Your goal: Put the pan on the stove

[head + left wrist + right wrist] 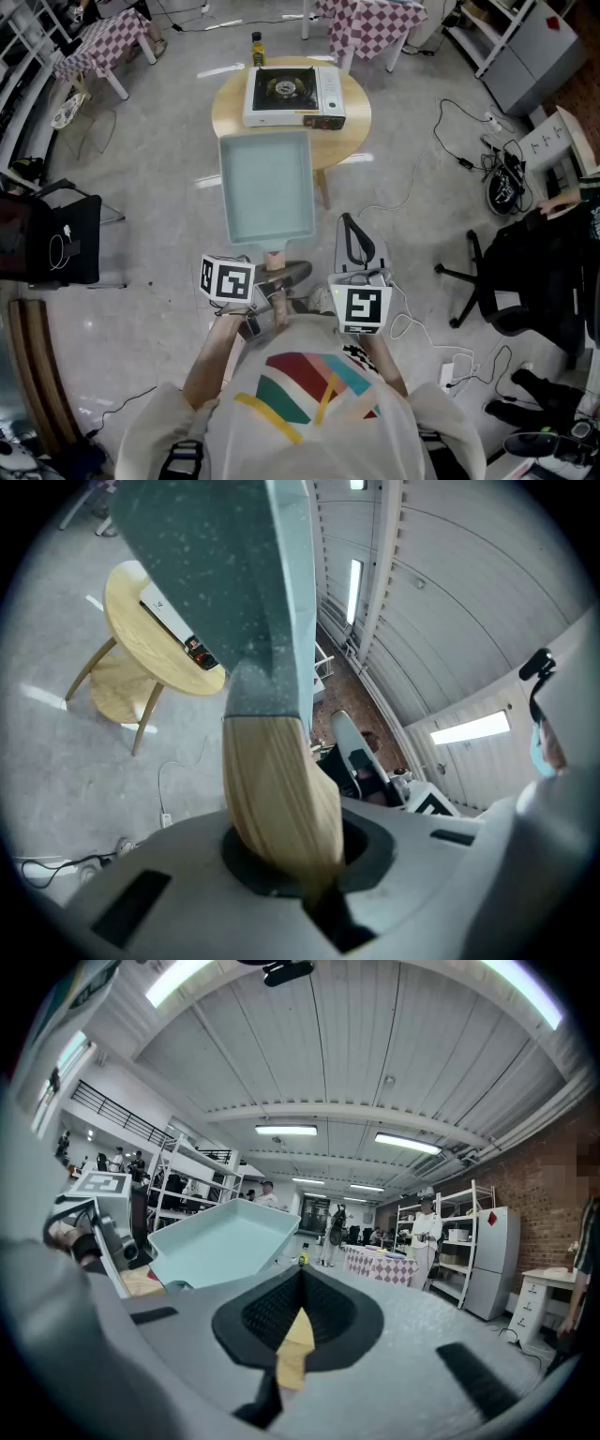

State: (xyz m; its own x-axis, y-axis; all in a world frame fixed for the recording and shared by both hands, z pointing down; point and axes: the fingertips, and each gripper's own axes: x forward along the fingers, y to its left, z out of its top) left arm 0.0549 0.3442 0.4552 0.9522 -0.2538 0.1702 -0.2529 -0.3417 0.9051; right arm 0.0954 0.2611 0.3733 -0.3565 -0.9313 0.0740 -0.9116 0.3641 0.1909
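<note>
- My left tongs (pixel 286 855) are clamped tight on the wooden handle (pixel 277 789) of the pan (pixel 267 187); the handle runs straight into the dark pads where the jaws meet.
- That grip alone carries the pan. It hangs in the air ahead of me with its open side up in the head view, and its far end overlaps the near edge of the round table (pixel 230 112).
- From the left gripper view I see the pan nearly edge-on, its speckled underside filling the upper part of the view, with the table off to the left below it.
- The stove (pixel 293 94) sits on that table, beyond the pan's far end and not touching it.
- My right tongs (pixel 295 1335) have their jaws drawn together and touch neither the pan nor its handle. A small yellowish sliver shows at the seam between the black pads (pixel 258 1312); I cannot tell what it is.
- In the right gripper view the pan appears off to the left, tilted, well clear of those jaws.
- In the head view both tongs sit close in front of my chest, the left just behind the handle's end.
</note>
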